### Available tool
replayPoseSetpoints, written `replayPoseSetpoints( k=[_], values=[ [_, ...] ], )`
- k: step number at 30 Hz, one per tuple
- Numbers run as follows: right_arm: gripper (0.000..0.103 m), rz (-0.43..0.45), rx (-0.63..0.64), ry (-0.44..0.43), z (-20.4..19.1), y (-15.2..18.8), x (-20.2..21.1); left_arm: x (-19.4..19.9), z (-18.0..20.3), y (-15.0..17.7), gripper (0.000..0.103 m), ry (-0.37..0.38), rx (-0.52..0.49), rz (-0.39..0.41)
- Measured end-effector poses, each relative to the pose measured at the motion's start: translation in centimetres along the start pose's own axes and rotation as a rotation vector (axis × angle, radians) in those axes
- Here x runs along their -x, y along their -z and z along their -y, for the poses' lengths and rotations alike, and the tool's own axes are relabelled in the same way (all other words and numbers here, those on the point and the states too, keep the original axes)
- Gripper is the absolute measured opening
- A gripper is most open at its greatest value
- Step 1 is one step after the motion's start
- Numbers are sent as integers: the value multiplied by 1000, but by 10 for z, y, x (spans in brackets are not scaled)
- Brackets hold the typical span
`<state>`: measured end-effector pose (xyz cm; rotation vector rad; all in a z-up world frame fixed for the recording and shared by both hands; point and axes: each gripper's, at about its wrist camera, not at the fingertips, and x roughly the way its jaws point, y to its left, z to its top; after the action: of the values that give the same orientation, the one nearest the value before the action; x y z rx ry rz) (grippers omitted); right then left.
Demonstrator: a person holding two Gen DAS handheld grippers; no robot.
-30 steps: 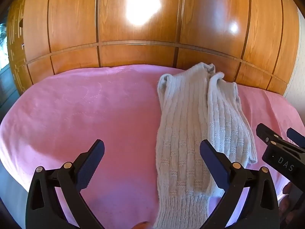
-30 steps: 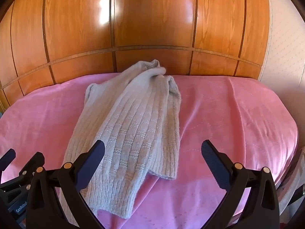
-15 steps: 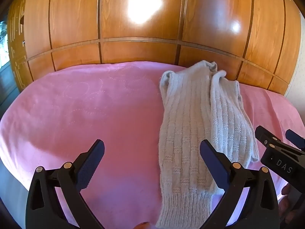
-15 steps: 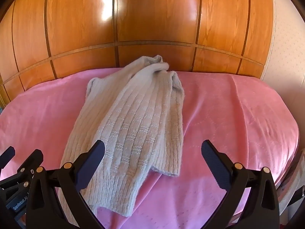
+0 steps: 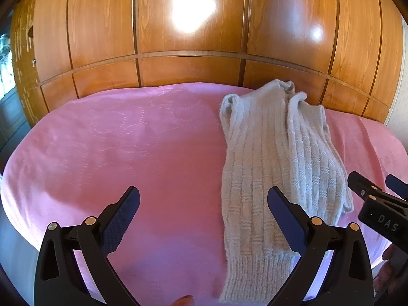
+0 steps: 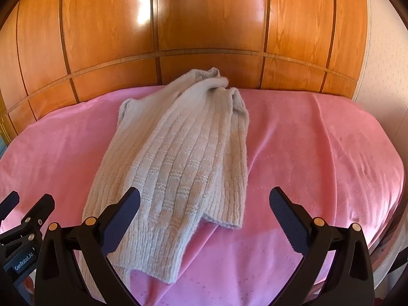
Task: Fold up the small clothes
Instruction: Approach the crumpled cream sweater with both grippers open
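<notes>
garment: pale grey ribbed knit sweater (image 6: 178, 168), already folded into a long strip, lying on the pink textured blanket (image 6: 318, 153), collar end at 12 o'clock by the glossy wooden panelled headboard (image 6: 204, 25), hem at 6

left tongs: left gripper (image 5: 203, 204) spread wide, holding nothing, hem sits at my 4 o'clock

right tongs: right gripper (image 6: 204, 204) just as wide, nothing in it, hem at its 7 o'clock

step: I reckon it's grabbing the hem to fold it up toward the collar

how I'd do it: pinch both hem corners through every layer, lift low and level, lay it across at 12

watch out: that loose flap at 5 o'clock looks ready to slide
</notes>
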<state>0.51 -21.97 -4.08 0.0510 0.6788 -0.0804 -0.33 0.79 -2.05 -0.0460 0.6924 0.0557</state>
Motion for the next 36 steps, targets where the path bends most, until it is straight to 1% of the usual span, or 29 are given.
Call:
replayPoseSetpoints(
  k=[7,19,36],
  values=[
    [101,-20,-22,-29,9,3,-3,-2,0,3,99,-8,-27,-4],
    [101,-48,-30,-72,14,7,-8,-1,1,6,99,8,-51,-20],
    [101,-53,-69,-155,21,9,-5,-3,7,7,99,8,-99,-32]
  ],
)
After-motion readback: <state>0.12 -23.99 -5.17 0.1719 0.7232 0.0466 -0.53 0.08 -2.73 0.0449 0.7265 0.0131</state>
